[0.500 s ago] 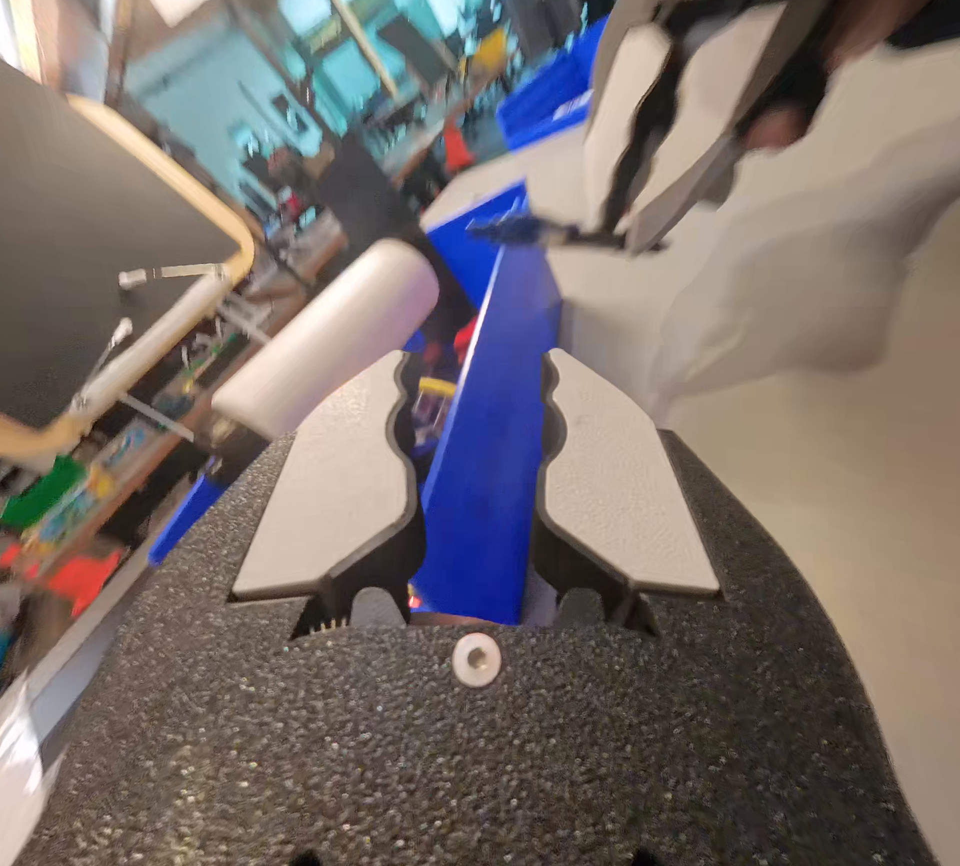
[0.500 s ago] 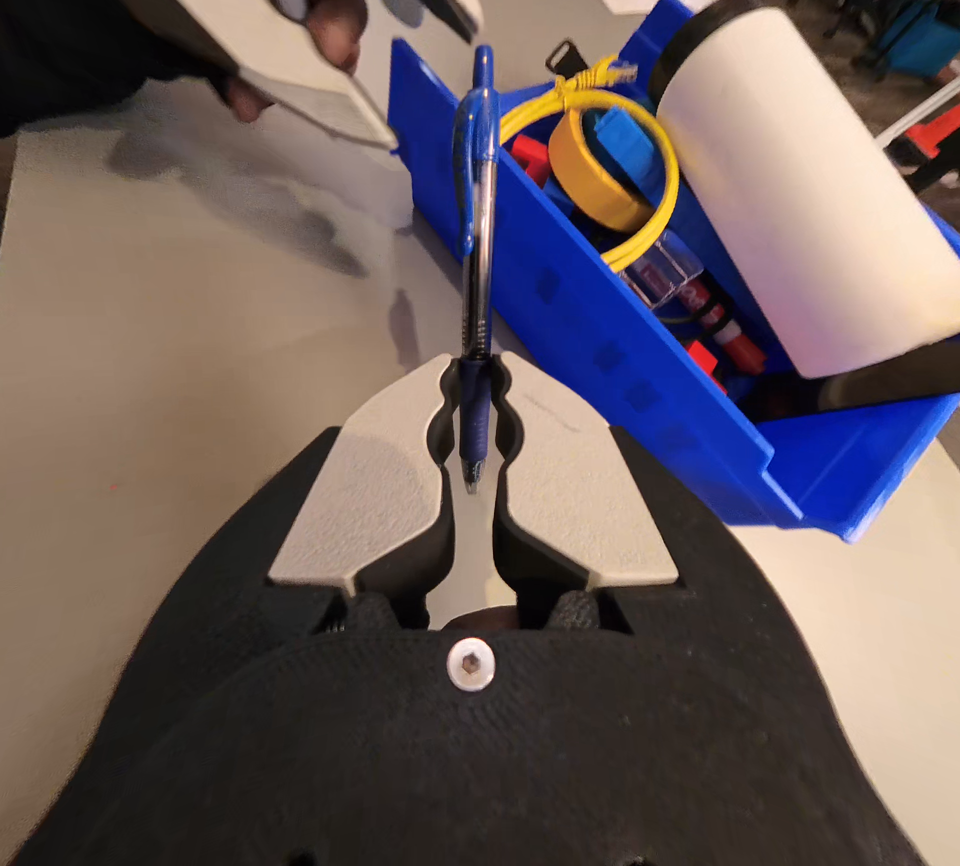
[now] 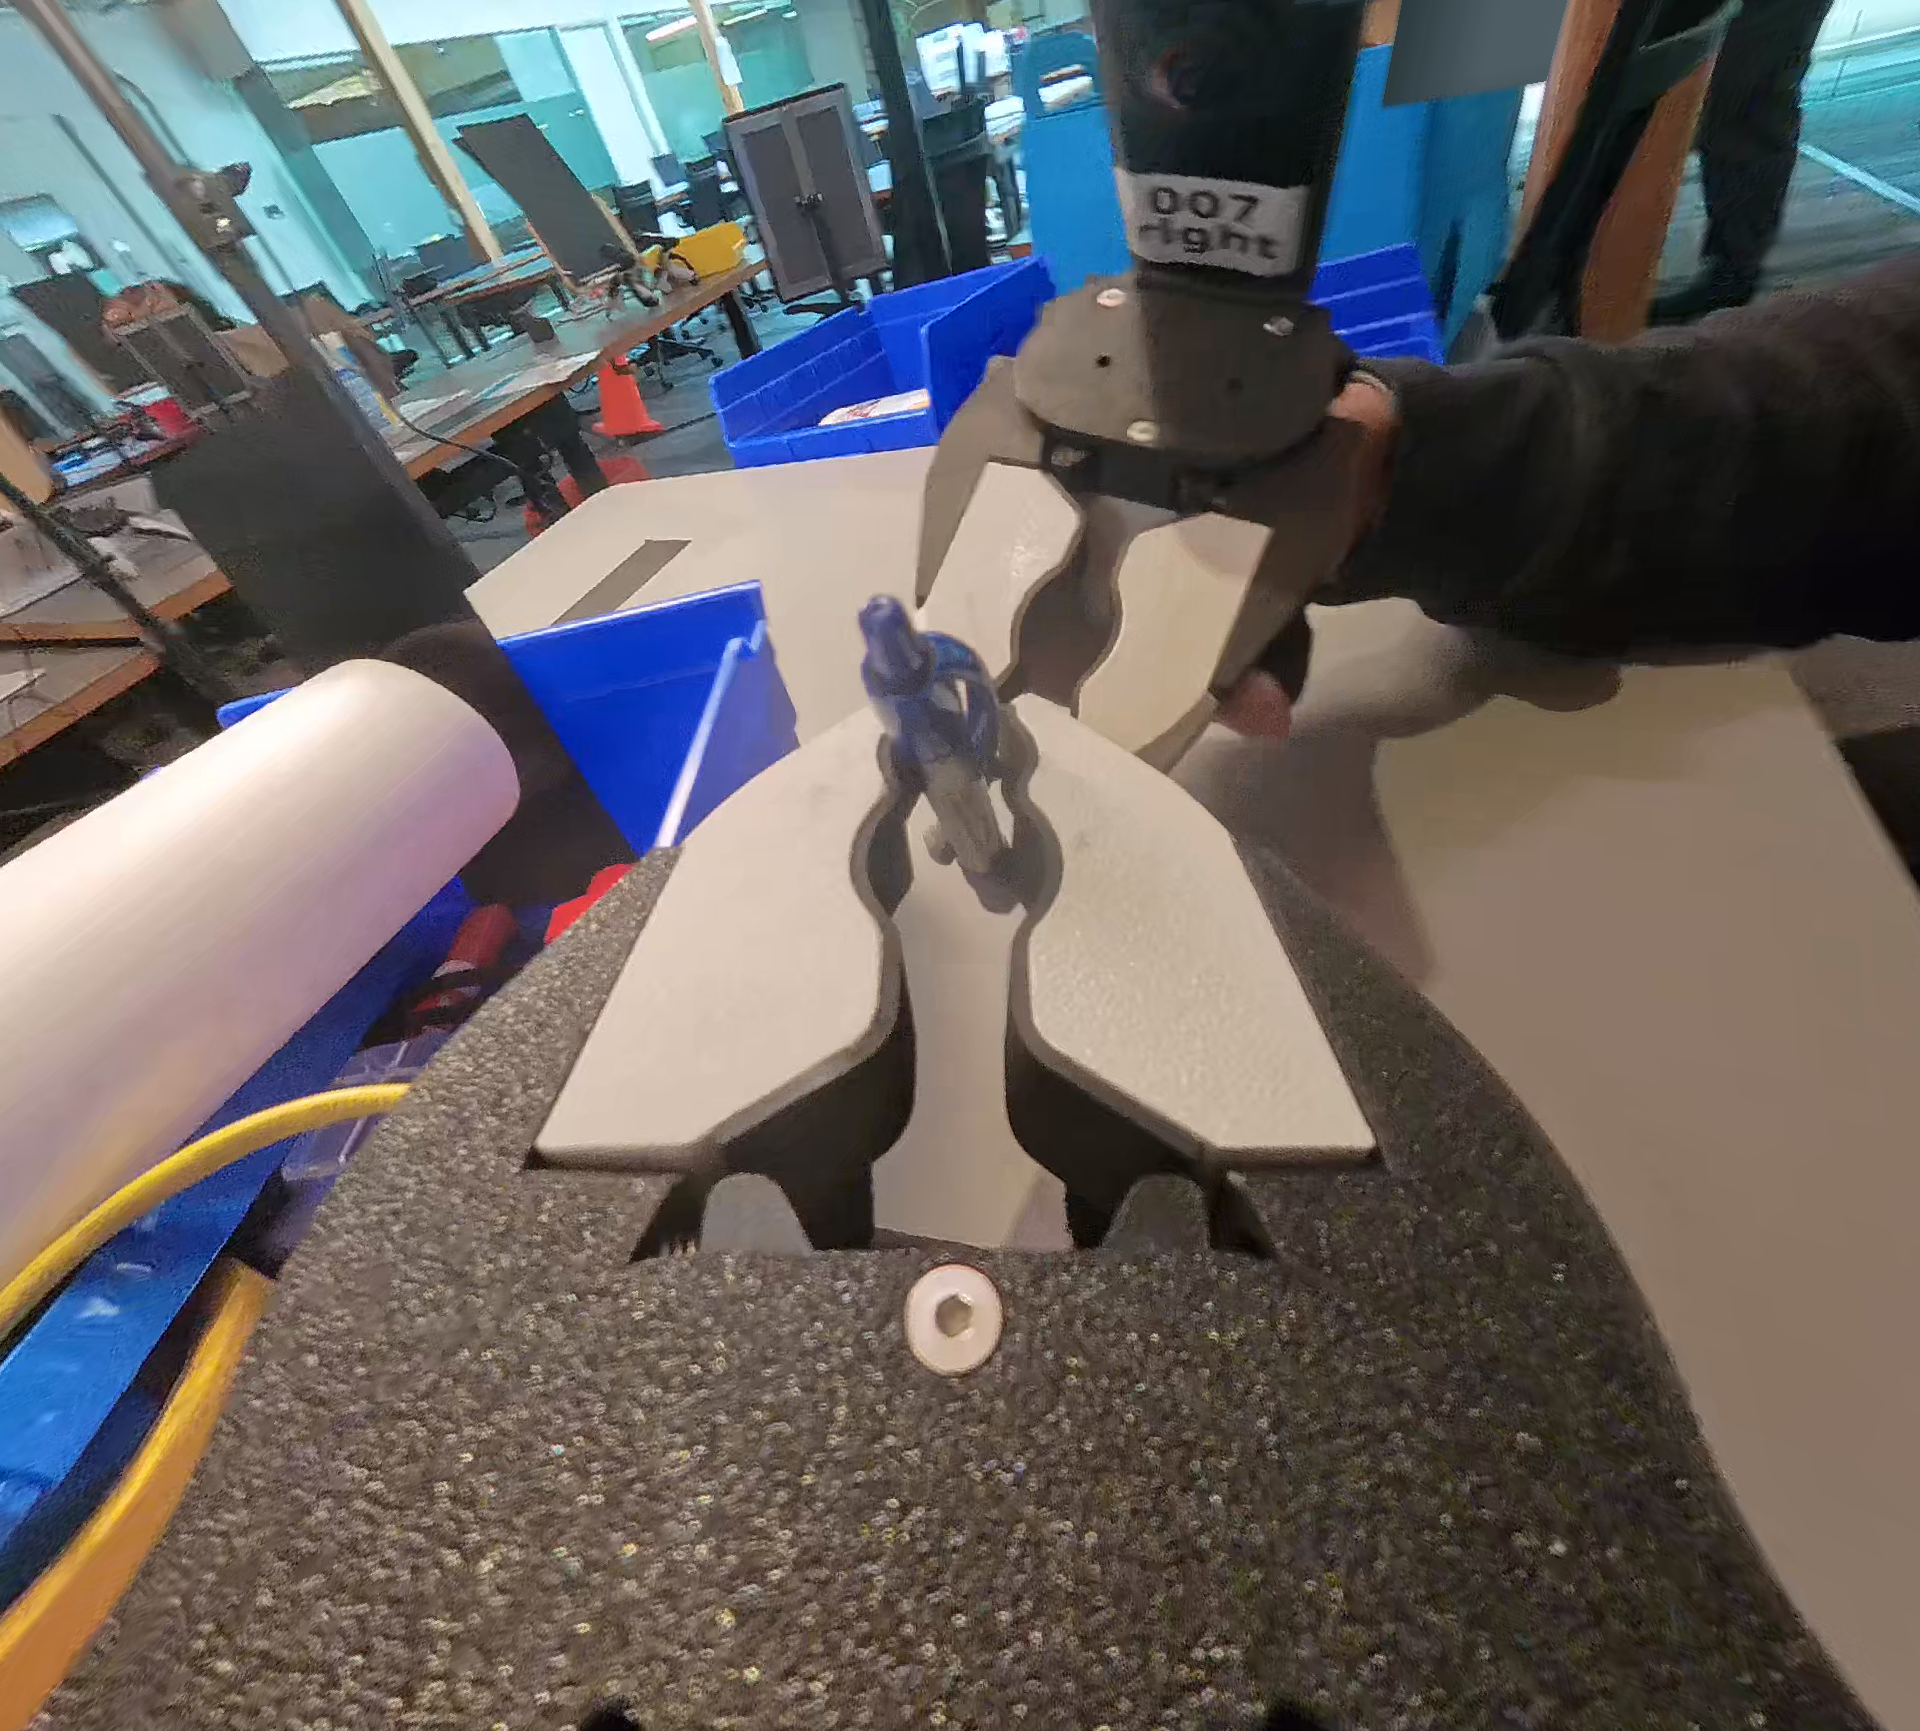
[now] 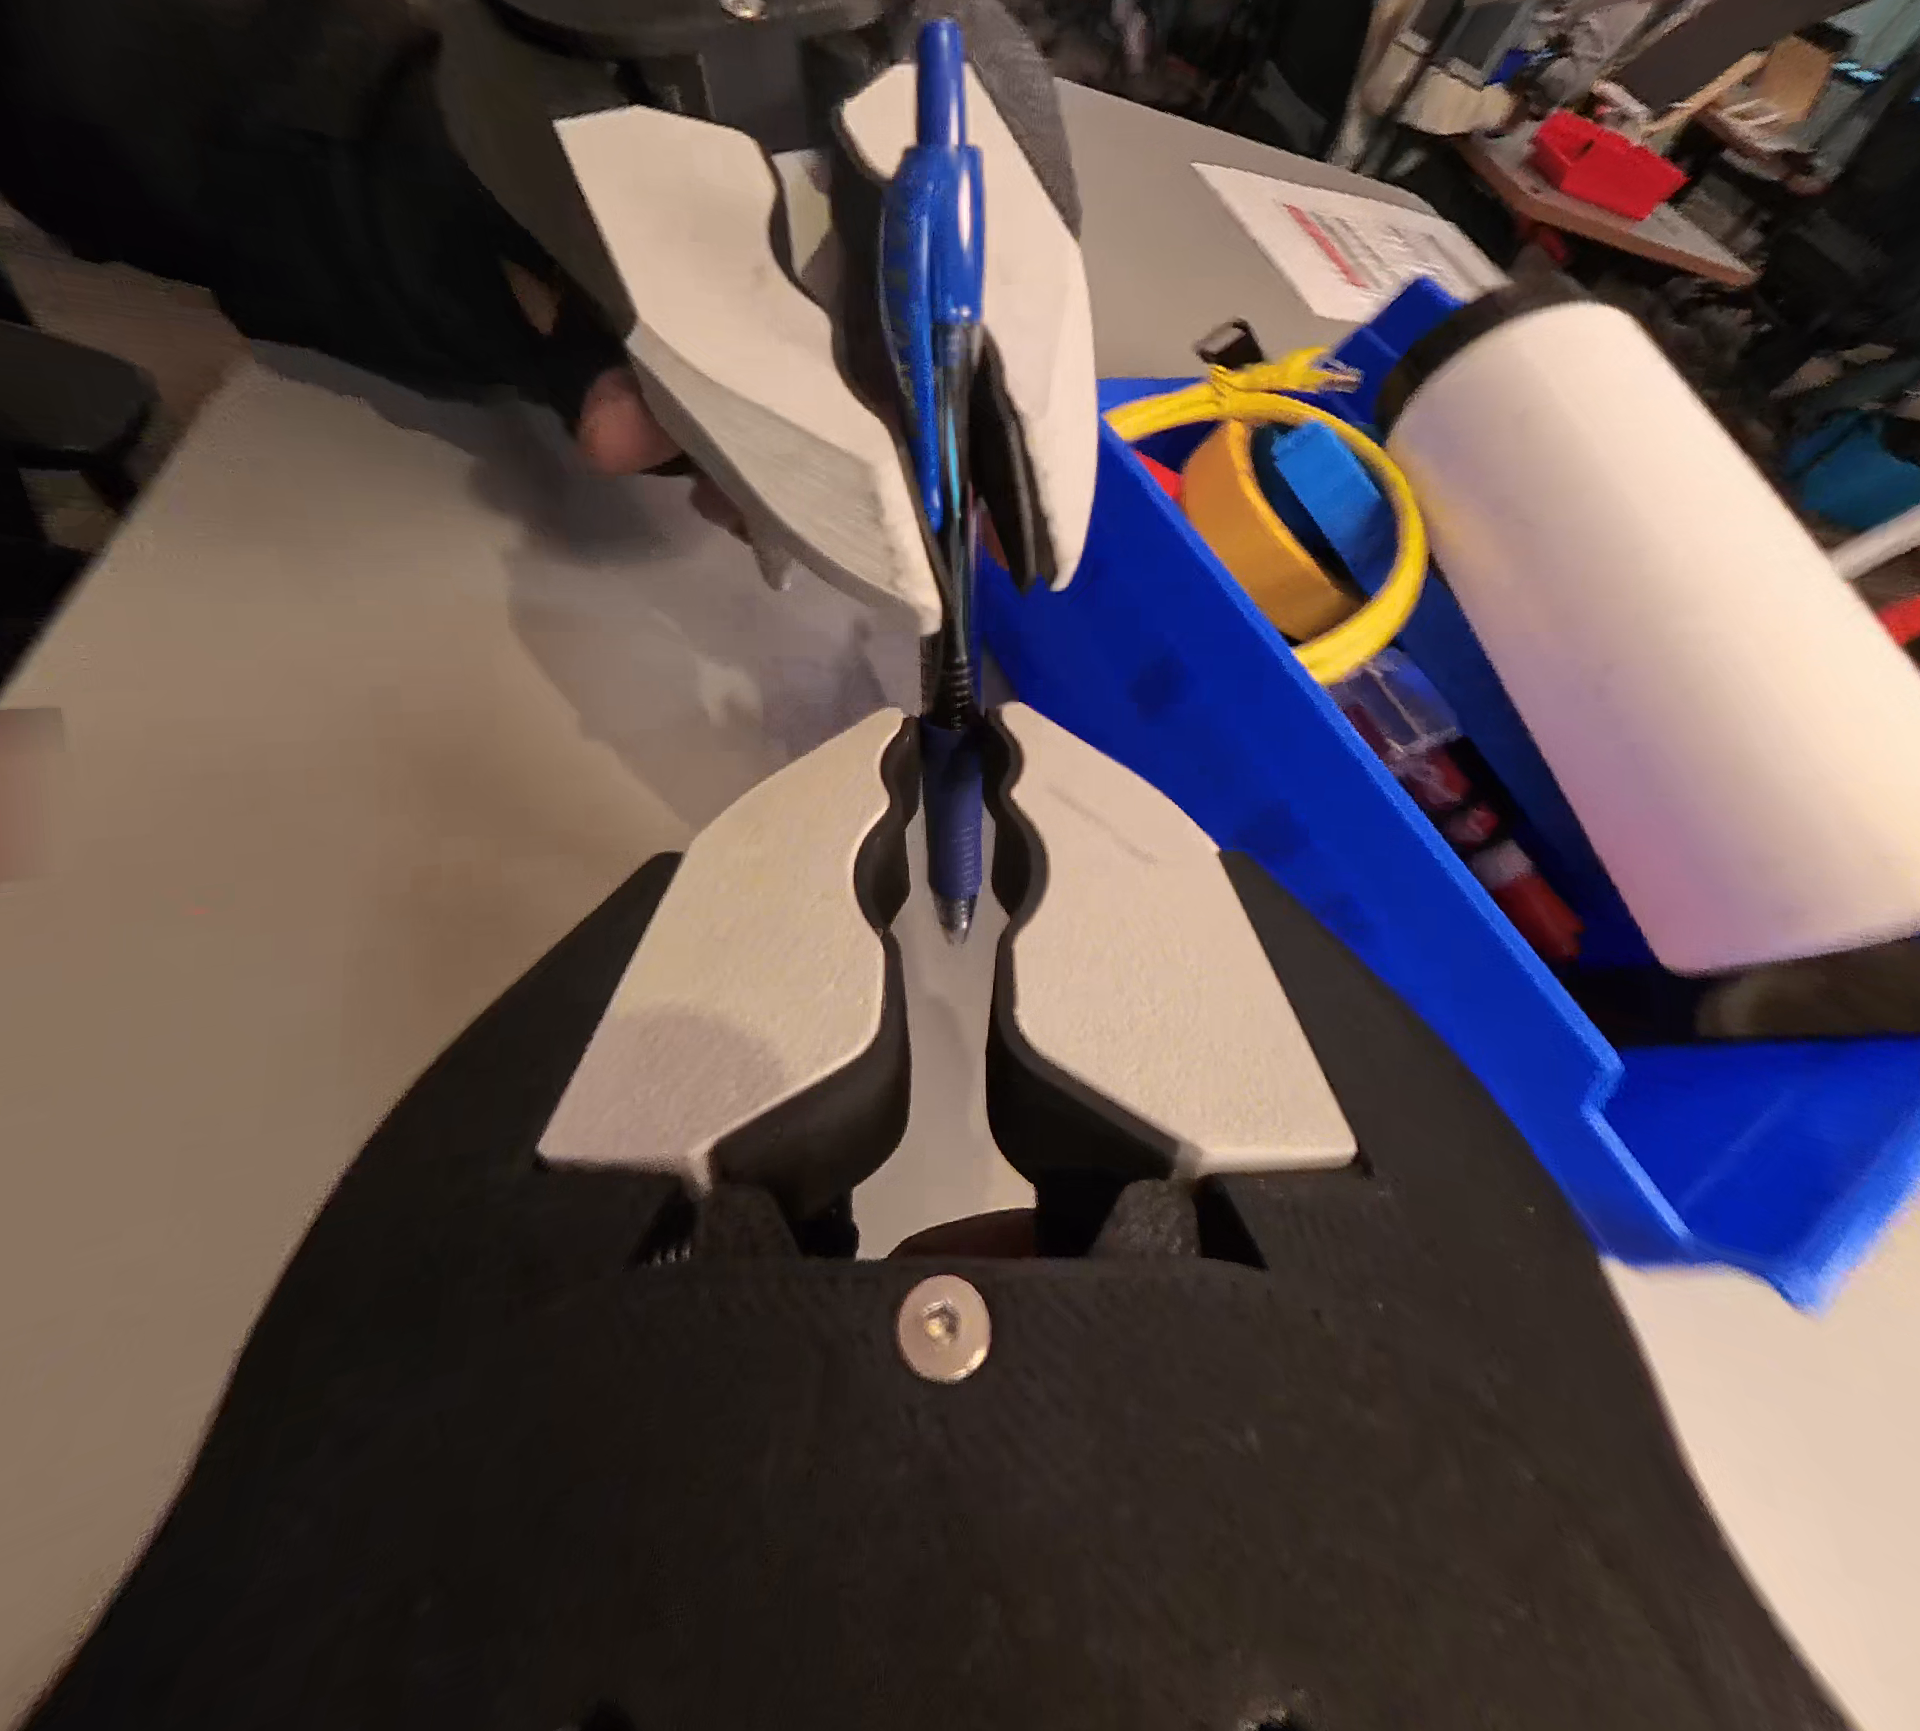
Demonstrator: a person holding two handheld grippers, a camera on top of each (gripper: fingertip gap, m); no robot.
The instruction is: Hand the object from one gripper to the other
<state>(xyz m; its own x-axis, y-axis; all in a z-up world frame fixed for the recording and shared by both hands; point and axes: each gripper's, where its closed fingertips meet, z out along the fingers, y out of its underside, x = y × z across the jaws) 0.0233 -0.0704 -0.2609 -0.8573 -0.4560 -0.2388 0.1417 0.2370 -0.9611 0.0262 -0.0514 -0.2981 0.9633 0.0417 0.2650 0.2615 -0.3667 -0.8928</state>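
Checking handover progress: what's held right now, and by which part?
Blue pen: the right gripper clamps its rubber grip near the tip; the left gripper flanks the clear barrel, clamping unclear.

White roll (image 4: pixel 1621 601) partly hides the bin's (image 4: pixel 1247 746) contents.

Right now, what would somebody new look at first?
The blue pen in mid-air above the grey table: the right gripper pinches its tip end while the left gripper closes around its upper part. Next, on the right, the bright blue bin with a big white roll and a yellow cable.
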